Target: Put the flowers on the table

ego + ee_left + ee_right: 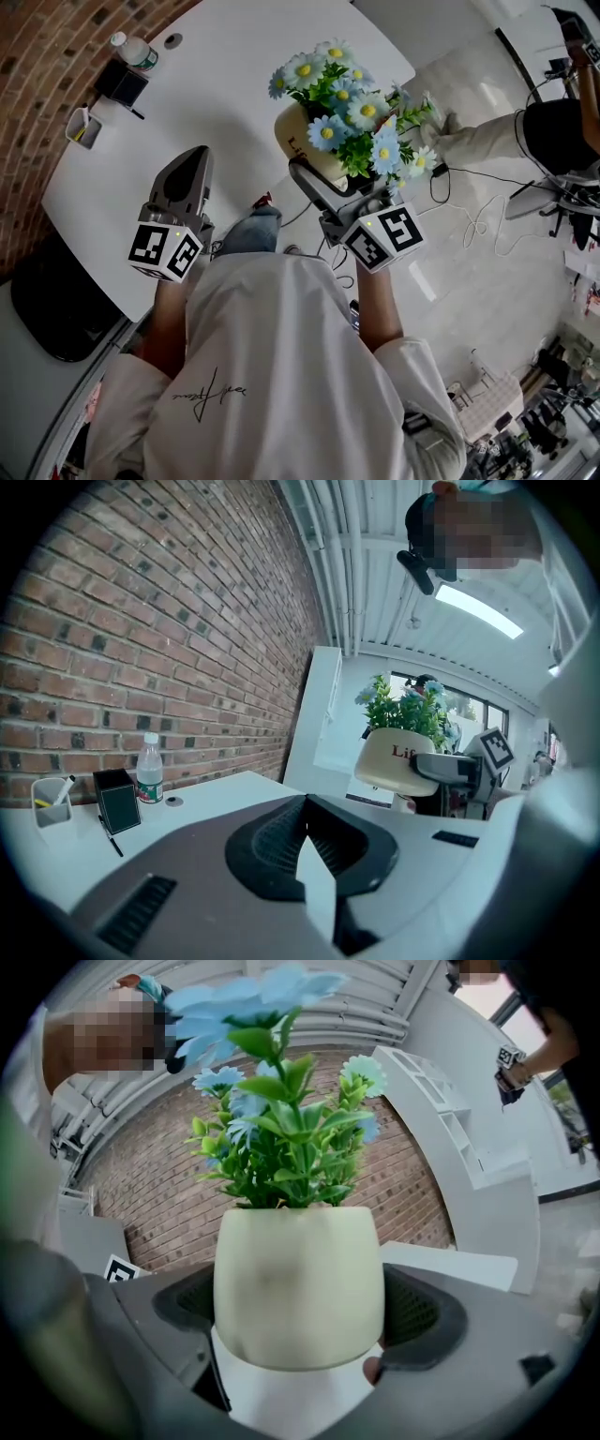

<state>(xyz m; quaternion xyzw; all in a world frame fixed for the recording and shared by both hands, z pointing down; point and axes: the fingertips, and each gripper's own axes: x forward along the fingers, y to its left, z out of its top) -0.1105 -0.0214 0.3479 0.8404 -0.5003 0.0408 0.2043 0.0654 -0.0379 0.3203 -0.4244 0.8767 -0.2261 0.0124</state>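
Note:
A cream pot of blue and white flowers hangs above the near edge of the white table, and my right gripper is shut on its sides. In the right gripper view the pot fills the space between both jaws of the right gripper, with the flowers rising above it. My left gripper is shut and empty over the table's near edge; its jaws meet in the left gripper view, where the pot shows to the right.
At the table's far left stand a water bottle, a black box and a small cup with pens, against a brick wall. A dark seat sits below the table. Another person and cables are at the right.

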